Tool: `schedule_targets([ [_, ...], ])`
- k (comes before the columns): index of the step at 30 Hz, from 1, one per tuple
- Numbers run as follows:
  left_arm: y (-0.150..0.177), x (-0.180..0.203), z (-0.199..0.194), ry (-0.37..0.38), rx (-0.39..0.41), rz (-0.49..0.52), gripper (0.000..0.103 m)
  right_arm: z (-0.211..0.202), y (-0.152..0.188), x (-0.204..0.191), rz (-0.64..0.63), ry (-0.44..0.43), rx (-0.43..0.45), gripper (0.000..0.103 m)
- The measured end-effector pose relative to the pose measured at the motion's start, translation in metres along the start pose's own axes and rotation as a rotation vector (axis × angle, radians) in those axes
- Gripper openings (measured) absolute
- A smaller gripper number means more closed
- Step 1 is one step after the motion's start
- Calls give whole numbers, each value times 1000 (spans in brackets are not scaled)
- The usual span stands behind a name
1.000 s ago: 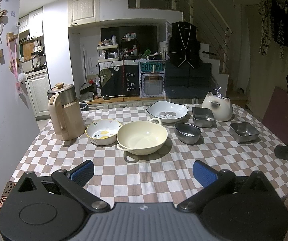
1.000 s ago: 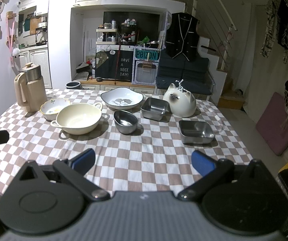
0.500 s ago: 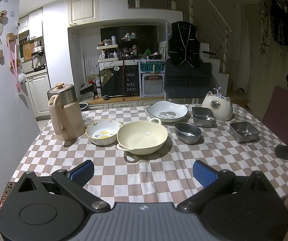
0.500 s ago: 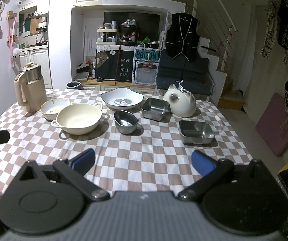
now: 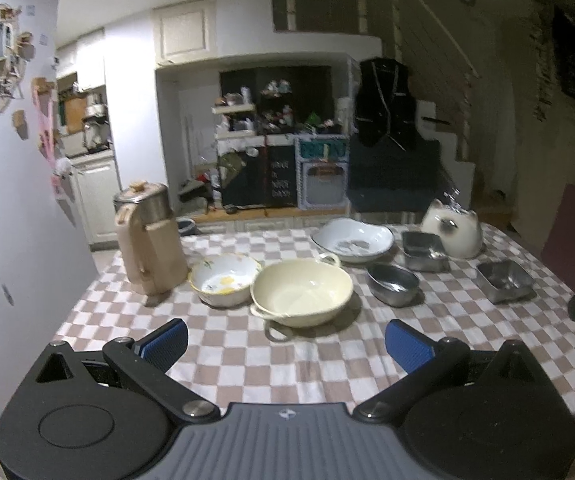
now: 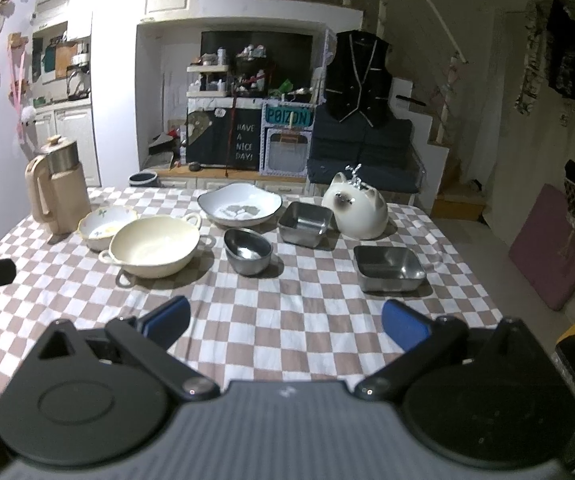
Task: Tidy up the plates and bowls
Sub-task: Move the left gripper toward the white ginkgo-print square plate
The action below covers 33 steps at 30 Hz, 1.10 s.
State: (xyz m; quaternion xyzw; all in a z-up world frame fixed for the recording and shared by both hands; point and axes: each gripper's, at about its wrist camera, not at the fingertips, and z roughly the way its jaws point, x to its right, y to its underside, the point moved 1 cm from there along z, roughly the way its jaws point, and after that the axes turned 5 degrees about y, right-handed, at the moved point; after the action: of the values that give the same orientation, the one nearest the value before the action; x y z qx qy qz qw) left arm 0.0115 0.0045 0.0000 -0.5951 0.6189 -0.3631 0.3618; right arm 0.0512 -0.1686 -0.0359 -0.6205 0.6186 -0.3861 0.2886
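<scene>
From both grippers I see bare checkered cloth [image 6: 287,312] ahead up to the cream bowl [image 5: 302,292], steel bowl [image 6: 247,249] and steel tray [image 6: 389,268], gaps running between them.

Both wrist cameras are looking forward along their own spread fingers from the near edge of the checkered table [image 5: 287,360], facing the shelf unit [image 6: 247,120] at the far wall. The left one is sitting nearer the beige jug [image 5: 147,240]; the right one is sitting further from the jug [image 6: 57,188]. Both are sharing the cream two-handled bowl [image 5: 301,292] [image 6: 155,246].
</scene>
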Motion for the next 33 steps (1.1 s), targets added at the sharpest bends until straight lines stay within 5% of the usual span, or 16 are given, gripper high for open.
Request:
schedule_targets([
  [33,-86,0,29,-37,221,11,103,16,-54,-11,-12,50,321,103],
])
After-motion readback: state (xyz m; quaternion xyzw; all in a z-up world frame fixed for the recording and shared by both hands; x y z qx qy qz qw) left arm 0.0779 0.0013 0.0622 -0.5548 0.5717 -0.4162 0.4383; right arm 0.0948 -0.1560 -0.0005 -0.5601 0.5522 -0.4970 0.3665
